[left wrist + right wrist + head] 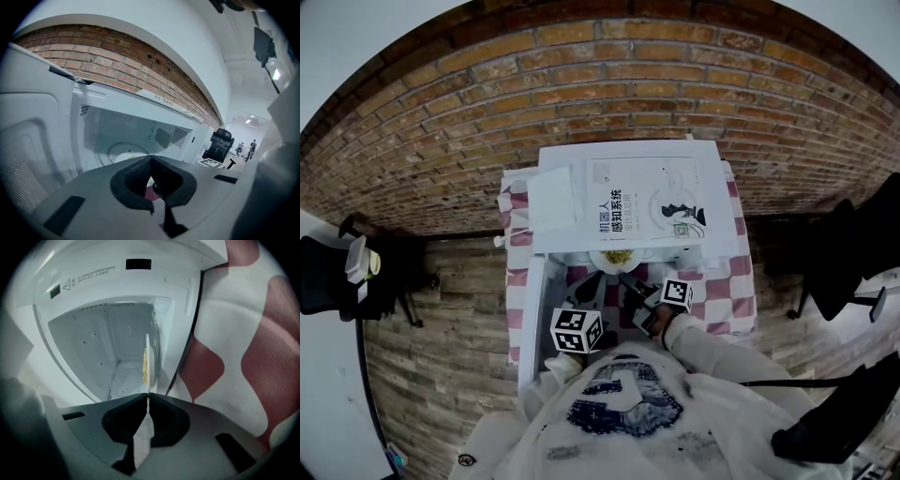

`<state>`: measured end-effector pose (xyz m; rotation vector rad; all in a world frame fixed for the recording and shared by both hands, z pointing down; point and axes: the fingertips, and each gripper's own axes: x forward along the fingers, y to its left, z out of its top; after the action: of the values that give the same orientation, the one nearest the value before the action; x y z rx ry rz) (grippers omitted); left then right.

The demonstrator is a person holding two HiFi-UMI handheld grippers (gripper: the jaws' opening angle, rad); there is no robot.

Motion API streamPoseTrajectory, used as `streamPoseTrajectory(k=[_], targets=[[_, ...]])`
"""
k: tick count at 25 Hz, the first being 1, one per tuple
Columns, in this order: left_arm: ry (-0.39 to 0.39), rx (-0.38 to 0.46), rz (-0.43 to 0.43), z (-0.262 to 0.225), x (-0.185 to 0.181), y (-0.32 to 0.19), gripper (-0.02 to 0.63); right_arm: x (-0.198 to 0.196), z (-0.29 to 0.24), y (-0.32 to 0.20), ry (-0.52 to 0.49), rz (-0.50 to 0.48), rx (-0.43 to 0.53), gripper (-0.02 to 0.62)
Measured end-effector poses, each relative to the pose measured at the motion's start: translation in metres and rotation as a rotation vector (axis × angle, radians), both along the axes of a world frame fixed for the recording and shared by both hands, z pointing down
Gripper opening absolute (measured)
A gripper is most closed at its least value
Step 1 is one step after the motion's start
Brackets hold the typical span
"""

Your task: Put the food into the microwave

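Right gripper (147, 398): jaws pinched on the thin rim of one white plate (148, 350), seen edge-on. The plate carries one heap of yellowish, crumbly food (145, 365). It sits just ahead of the jaws, at the mouth of one white, smooth-walled microwave (93, 282). Beside it lies one red-and-white checked cloth (262, 357). Left gripper (151, 158): jaws closed together, nothing between them; one round turntable (123, 152) lies beyond.
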<state>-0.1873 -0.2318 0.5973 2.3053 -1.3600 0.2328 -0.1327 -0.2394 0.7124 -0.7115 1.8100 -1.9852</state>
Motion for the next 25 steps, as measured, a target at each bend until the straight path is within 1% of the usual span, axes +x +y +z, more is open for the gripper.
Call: streamPoseTrajectory(k=[2, 5, 12, 15, 17, 23, 25], targets=[[0.001, 0.001, -0.002, 0.0, -0.001, 0.0, 0.008, 0.0, 0.0, -0.001, -0.005, 0.001, 0.008, 0.026], [0.001, 0.001, -0.004, -0.001, -0.002, 0.0, 0.008, 0.0, 0.001, -0.001, -0.021, 0.013, -0.011, 0.026], [-0.004, -0.003, 0.002, 0.001, -0.002, -0.001, 0.008, -0.002, -0.001, -0.01, -0.004, 0.03, 0.022, 0.026], [-0.002, -0.008, -0.006, 0.002, -0.004, 0.0, 0.008, 0.0, 0.004, -0.013, -0.016, 0.064, -0.004, 0.026], [-0.002, -0.01, -0.012, 0.003, -0.006, -0.002, 0.008, 0.001, 0.003, -0.019, -0.012, 0.078, 0.0, 0.026], [-0.004, -0.015, -0.006, 0.005, -0.006, -0.003, 0.008, 0.0, 0.005, -0.032, -0.014, 0.096, 0.007, 0.026], [-0.005, -0.017, -0.007, 0.005, -0.007, -0.003, 0.008, 0.0, 0.006, -0.034, -0.013, 0.103, -0.005, 0.026]])
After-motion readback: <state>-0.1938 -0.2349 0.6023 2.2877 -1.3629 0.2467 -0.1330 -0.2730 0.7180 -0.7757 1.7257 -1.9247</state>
